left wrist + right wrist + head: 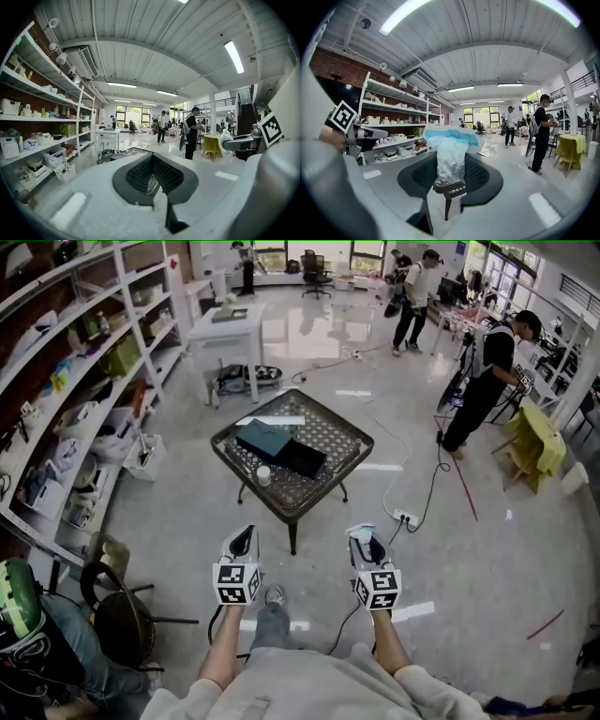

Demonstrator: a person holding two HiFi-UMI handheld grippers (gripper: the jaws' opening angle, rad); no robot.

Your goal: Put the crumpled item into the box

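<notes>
A crumpled white and blue item (449, 152) stands upright between the jaws of my right gripper (450, 180), which is shut on it. In the head view that item (360, 532) shows at the tip of the right gripper (365, 538). My left gripper (243, 537) is level with it at the left, its jaws (151, 180) together on nothing. Ahead stands a dark mesh-topped table (349, 434) bearing a dark teal box (263, 439) with a black part (302, 458) beside it. Both grippers are short of the table's near corner.
A small white cup (263, 474) and a white sheet (272, 420) also lie on the table. Shelves (75, 409) line the left wall. A black stool (117, 620) is at lower left, a power strip with cables (405, 517) at right. A person in black (487, 381) stands by a yellow stool (536, 442).
</notes>
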